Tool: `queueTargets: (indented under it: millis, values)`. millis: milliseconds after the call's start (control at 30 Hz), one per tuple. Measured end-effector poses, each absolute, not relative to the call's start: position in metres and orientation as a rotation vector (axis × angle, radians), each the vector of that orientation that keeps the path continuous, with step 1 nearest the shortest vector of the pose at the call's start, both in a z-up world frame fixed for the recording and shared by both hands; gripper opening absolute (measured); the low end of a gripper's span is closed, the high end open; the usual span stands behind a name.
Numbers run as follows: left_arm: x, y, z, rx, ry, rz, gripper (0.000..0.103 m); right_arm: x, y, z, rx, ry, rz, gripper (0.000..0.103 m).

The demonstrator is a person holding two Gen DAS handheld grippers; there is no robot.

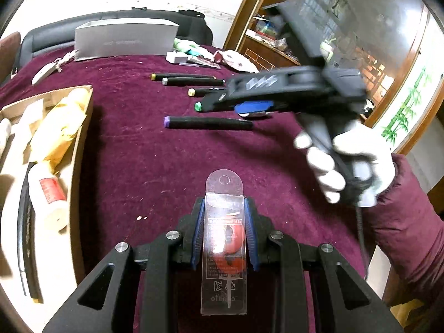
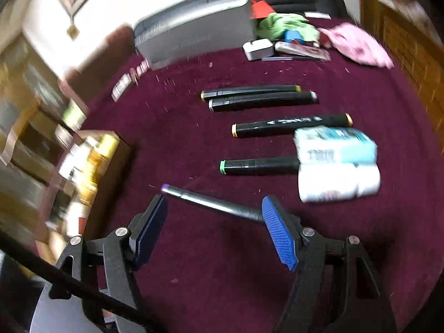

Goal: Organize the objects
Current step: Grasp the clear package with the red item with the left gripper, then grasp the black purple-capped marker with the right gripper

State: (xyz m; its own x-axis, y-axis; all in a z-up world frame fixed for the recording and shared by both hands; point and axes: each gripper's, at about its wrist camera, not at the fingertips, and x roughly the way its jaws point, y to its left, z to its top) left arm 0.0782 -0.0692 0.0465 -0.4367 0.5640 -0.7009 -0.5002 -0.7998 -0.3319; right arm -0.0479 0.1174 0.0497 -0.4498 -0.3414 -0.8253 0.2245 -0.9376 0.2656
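My left gripper (image 1: 224,208) is shut on a clear plastic packet (image 1: 224,238) with a red item inside, held above the maroon tablecloth (image 1: 144,152). My right gripper (image 2: 215,208) is open, low over the cloth, with a purple-capped black marker (image 2: 205,201) lying between its blue pads (image 2: 279,233). In the left wrist view the right gripper (image 1: 222,101) hovers over the marker row. Several black markers lie side by side: the purple-capped one (image 1: 205,123), a green-capped one (image 2: 258,166), and yellow-capped ones (image 2: 291,125). A cardboard box (image 1: 80,149) of supplies sits at the left.
A grey box (image 2: 194,30) stands at the back. Tissue packs (image 2: 337,163) lie right of the markers. Cloths and small items (image 2: 291,33) clutter the far edge. A wooden cabinet (image 1: 266,41) stands to the right. A white glue bottle (image 1: 48,194) lies in the box.
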Motion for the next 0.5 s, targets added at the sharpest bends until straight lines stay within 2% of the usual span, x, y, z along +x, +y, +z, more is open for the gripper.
queueTargets:
  millis: [133, 200, 367, 500]
  values:
    - [0.079, -0.083, 0.046, -1.136, -0.143, 2.238, 0.023, -0.055, 0.097, 0.032, 1.492, -0.034, -2.405, 0.070]
    - [0.078, -0.086, 0.046, -1.134, -0.154, 2.242, 0.023, -0.053, 0.095, 0.025, 1.535, -0.065, -2.359, 0.067]
    - [0.076, -0.088, 0.043, -1.130, -0.186, 2.240, 0.023, -0.033, 0.086, 0.027, 1.553, -0.087, -2.262, 0.066]
    - [0.079, -0.089, 0.043, -1.130, -0.196, 2.234, 0.023, -0.029, 0.081, 0.028, 1.529, 0.041, -2.409, 0.065]
